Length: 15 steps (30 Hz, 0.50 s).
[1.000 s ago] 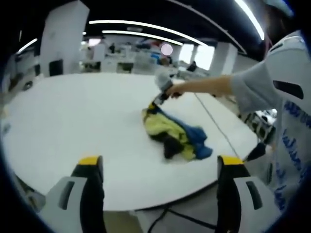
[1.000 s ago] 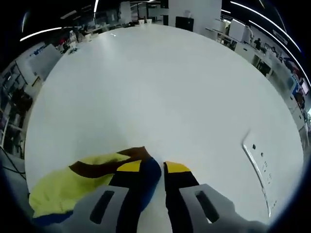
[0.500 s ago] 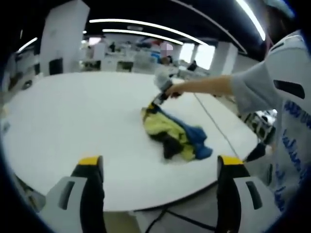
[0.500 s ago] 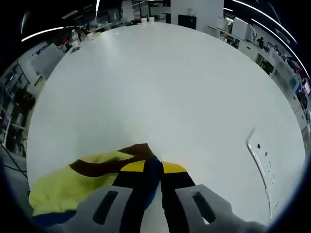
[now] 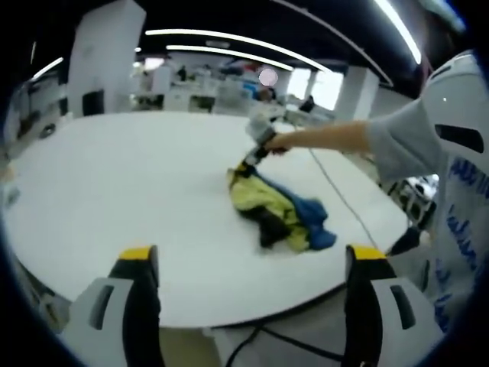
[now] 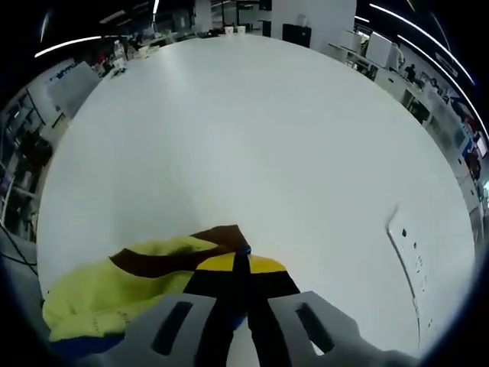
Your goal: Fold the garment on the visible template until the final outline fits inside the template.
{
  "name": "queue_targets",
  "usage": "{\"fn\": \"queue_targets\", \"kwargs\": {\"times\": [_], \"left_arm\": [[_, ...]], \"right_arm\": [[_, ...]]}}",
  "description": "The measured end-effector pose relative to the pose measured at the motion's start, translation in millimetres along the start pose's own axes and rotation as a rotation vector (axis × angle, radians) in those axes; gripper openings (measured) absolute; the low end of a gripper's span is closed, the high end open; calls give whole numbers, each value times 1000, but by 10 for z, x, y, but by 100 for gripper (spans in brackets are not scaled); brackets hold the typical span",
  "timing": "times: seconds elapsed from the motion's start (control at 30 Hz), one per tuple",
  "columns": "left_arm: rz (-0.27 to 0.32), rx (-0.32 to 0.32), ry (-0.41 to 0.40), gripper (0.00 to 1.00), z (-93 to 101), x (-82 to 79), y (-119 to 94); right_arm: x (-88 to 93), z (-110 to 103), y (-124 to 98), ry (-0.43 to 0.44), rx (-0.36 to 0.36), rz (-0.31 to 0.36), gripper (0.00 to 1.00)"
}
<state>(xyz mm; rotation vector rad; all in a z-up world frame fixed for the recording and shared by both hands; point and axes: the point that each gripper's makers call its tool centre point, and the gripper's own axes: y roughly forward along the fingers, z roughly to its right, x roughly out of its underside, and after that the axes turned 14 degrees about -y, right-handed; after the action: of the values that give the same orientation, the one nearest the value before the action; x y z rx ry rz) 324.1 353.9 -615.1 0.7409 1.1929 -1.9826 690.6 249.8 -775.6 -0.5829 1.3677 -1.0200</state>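
Two jaws of our right gripper point(image 6: 235, 264) pinch the crumpled garment point(image 5: 276, 210) at its 11 o'clock edge on the white surface point(image 6: 252, 145); our left gripper point(image 5: 248, 264) gapes wide, well apart.

A big white table point(image 5: 114, 199) with a rounded edge takes up most of the space, and a thin line point(image 5: 336, 187) runs across its top near one side. Overhead the ceiling is dark, crossed by long curved strip lights point(image 5: 229, 38), while a broad white pillar point(image 5: 103, 57) stands behind the table's far edge. Farther back are desks with office clutter point(image 5: 199, 88) and a bright window point(image 5: 327, 88); dark cables point(image 5: 267, 340) trail on the floor under the table.
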Motion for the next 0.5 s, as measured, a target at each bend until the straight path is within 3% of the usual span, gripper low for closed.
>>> {"fn": "queue_targets", "kwargs": {"times": [0.5], "left_arm": [[41,16,16,98,78,-84,-92]], "right_arm": [[-120,-83,-405,-5,14,73,2]]}}
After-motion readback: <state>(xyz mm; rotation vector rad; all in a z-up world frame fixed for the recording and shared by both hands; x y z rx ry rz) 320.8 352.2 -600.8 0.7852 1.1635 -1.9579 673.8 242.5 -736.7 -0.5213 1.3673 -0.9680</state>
